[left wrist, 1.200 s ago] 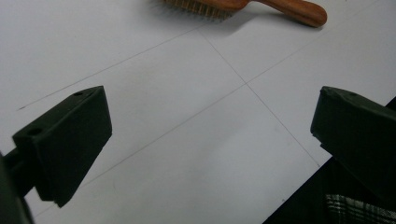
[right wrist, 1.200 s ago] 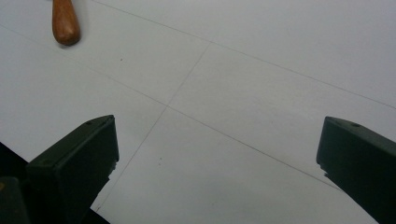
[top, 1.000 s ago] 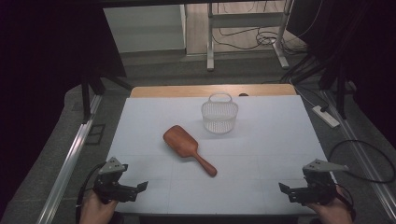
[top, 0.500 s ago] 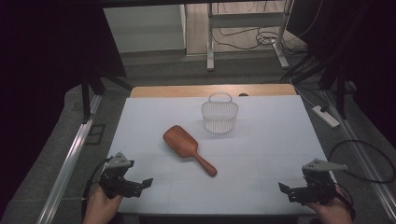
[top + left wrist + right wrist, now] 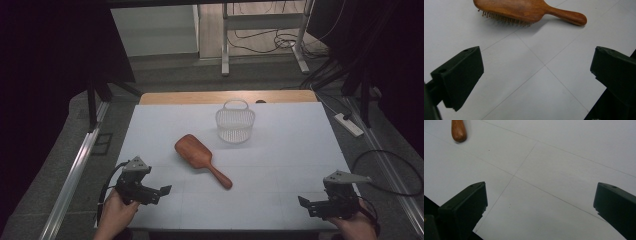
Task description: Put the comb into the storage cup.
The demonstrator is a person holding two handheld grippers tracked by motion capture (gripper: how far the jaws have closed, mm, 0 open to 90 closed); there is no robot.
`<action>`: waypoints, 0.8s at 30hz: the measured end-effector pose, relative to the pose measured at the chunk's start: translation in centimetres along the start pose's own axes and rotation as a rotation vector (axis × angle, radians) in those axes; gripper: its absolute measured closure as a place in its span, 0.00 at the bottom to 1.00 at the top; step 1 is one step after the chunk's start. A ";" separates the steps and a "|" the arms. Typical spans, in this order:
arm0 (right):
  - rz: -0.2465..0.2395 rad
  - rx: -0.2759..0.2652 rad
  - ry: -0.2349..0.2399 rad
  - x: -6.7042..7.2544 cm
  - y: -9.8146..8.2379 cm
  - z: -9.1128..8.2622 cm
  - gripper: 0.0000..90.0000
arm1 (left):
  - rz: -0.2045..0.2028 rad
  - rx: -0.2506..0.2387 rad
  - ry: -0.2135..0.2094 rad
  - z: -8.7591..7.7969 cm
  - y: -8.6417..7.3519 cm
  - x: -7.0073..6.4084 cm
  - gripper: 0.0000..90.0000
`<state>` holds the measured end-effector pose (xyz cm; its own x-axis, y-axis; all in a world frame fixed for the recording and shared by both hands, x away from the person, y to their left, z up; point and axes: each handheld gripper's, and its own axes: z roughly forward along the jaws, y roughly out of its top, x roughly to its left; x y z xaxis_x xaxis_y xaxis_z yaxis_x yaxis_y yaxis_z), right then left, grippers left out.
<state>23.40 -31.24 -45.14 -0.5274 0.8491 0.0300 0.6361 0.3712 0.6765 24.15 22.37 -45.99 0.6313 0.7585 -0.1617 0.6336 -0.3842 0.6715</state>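
Wooden paddle hairbrush [image 5: 201, 159], bristles down

A person's left hand [image 5: 116, 214] came in from the bottom left edge, holding the left hand-held gripper [image 5: 161, 191] low, its two black jaws spread wide apart and pointing rightward. The right hand [image 5: 356, 227] entered at the bottom right, holding the right hand-held gripper [image 5: 306, 205], its jaws also wide apart with nothing between them, pointing leftward.
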 end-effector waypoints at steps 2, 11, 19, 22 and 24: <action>0.000 0.000 -0.001 0.0 0.0 0.0 0.00 | 0.002 0.008 -0.002 0.2 0.4 0.0 0.00; -0.002 0.002 -0.001 0.0 0.0 0.0 0.00 | 0.001 0.011 -0.031 1.1 2.0 0.1 0.00; -0.003 0.005 -0.004 0.0 0.0 0.0 0.00 | 0.021 0.034 -0.025 1.9 3.2 0.0 0.00; -0.004 0.005 -0.005 0.0 0.0 0.0 0.00 | 0.022 0.043 -0.024 2.2 3.7 -0.2 0.00; -0.005 0.005 -0.005 0.0 0.0 0.0 0.00 | 0.031 0.050 -0.021 2.4 4.0 -0.3 0.00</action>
<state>23.41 -31.18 -45.17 -0.5275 0.8493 0.0232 0.6365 0.3770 0.6729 27.62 19.34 -44.99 0.6599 0.7347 -0.1573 0.6350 -0.4334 0.6395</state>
